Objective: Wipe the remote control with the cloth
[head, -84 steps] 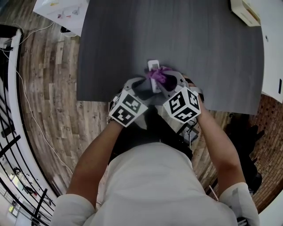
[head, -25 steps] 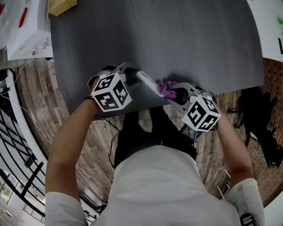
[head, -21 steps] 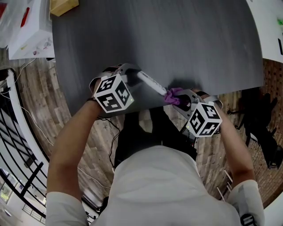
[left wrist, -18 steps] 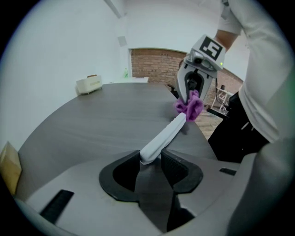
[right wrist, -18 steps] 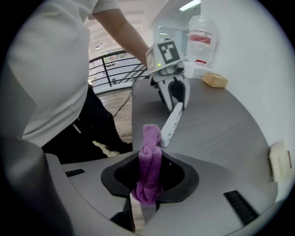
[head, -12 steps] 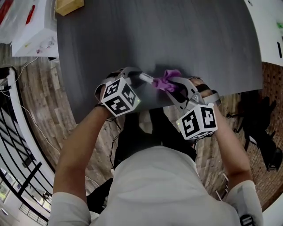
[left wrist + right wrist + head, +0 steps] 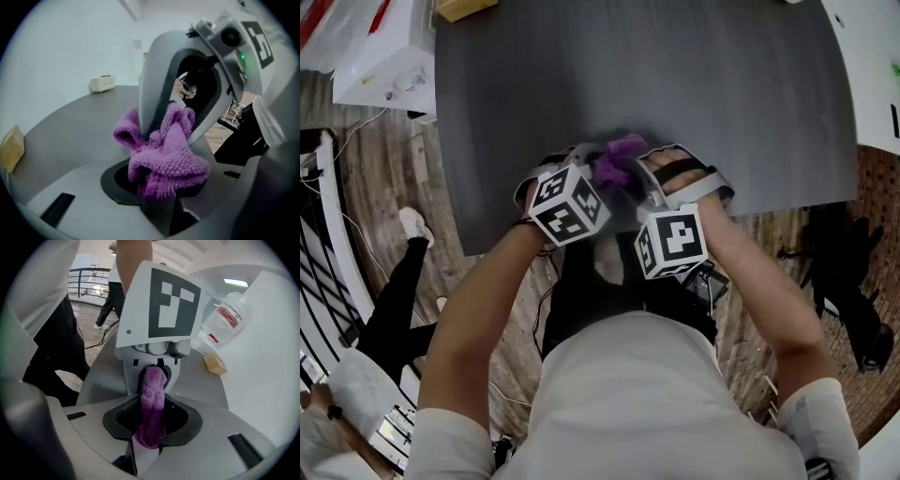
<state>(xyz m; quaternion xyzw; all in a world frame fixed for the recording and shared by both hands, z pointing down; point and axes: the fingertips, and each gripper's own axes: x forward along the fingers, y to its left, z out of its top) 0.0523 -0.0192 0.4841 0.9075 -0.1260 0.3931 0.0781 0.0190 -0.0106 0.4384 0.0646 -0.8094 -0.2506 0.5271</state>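
Above the near edge of the dark grey table (image 7: 581, 75), we are clamping our left gripper (image 7: 158, 194) on the remote control (image 7: 157, 213) (mostly buried), while our right gripper (image 7: 150, 439) is pinching the purple cloth (image 7: 152, 413) draped over it.

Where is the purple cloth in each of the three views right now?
Head view: cloth just above centre, a small bunch.
Left gripper view: cloth dead centre, bunched over the jaws.
Right gripper view: cloth lower centre, a narrow strip between the jaws.
Shared landmark: tan block, at top left, far left and right of centre, in that order.
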